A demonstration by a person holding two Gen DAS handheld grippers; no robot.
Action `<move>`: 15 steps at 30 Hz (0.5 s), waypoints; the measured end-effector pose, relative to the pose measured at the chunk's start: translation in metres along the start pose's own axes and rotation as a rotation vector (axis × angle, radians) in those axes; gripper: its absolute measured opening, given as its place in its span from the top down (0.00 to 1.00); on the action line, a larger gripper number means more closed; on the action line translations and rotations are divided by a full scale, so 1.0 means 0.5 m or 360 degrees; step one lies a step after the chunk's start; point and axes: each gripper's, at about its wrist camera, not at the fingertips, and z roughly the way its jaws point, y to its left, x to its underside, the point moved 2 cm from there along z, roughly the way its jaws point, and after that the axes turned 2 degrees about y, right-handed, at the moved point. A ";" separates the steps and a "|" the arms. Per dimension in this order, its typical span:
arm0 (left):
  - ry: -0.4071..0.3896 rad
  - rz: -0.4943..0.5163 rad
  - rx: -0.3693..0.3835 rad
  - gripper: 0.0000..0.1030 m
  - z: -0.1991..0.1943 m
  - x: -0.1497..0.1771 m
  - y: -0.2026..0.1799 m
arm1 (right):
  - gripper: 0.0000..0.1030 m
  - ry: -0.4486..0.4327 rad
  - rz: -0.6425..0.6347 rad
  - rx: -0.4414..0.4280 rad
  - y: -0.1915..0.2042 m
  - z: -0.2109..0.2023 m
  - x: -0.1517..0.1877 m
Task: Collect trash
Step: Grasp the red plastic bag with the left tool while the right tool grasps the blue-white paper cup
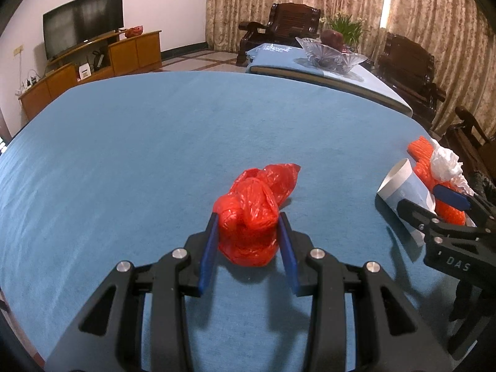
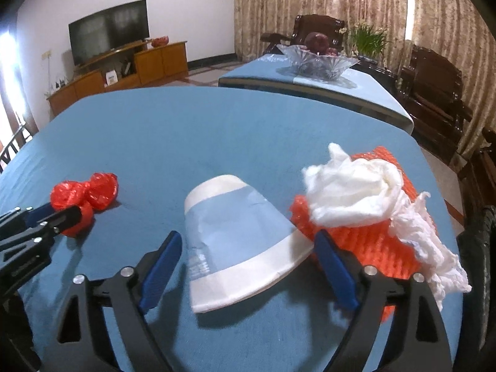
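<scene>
A crumpled red plastic bag (image 1: 251, 217) lies on the blue tablecloth (image 1: 139, 155). My left gripper (image 1: 248, 226) has its blue fingers on both sides of the bag, touching it. The bag also shows in the right wrist view (image 2: 83, 198). A flattened blue and white paper cup (image 2: 235, 241) lies on its side between the open fingers of my right gripper (image 2: 248, 248), with gaps on both sides. Beside it lie an orange foam net (image 2: 365, 241) and a crumpled white tissue (image 2: 356, 192). The right gripper (image 1: 434, 204) and the cup (image 1: 406, 198) show in the left wrist view.
A second blue-covered table (image 2: 310, 90) with a glass fruit bowl (image 2: 319, 60) stands behind. Dark wooden chairs (image 2: 434, 93) line the right side. A TV (image 1: 82, 21) on a wooden cabinet (image 1: 93, 68) stands at the far left wall. The table edge is near the tissue.
</scene>
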 end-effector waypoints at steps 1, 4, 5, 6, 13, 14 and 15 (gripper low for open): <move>0.0000 0.0000 0.0001 0.65 0.000 0.000 0.000 | 0.17 0.0037 -0.0003 -0.0002 0.002 0.009 0.000; 0.0000 0.0002 0.0003 0.65 0.002 -0.002 -0.004 | 0.23 0.0049 -0.0012 -0.0003 0.005 0.012 0.004; 0.0000 0.0004 0.0006 0.65 0.002 -0.002 -0.004 | 0.25 0.0043 -0.0011 -0.0016 -0.002 0.014 0.001; 0.0000 0.0007 0.0007 0.65 0.002 -0.001 -0.006 | 0.26 0.0037 -0.0009 -0.0029 -0.004 0.010 0.002; -0.0009 0.0026 0.0031 0.65 -0.006 -0.003 -0.023 | 0.60 -0.0038 -0.0003 -0.0190 -0.009 -0.027 -0.003; -0.0010 0.0027 0.0036 0.65 -0.008 -0.004 -0.025 | 0.62 -0.0045 0.0010 -0.0205 -0.013 -0.032 -0.004; -0.0013 0.0030 0.0043 0.65 -0.010 -0.006 -0.030 | 0.63 -0.0055 0.0029 -0.0218 -0.018 -0.040 -0.005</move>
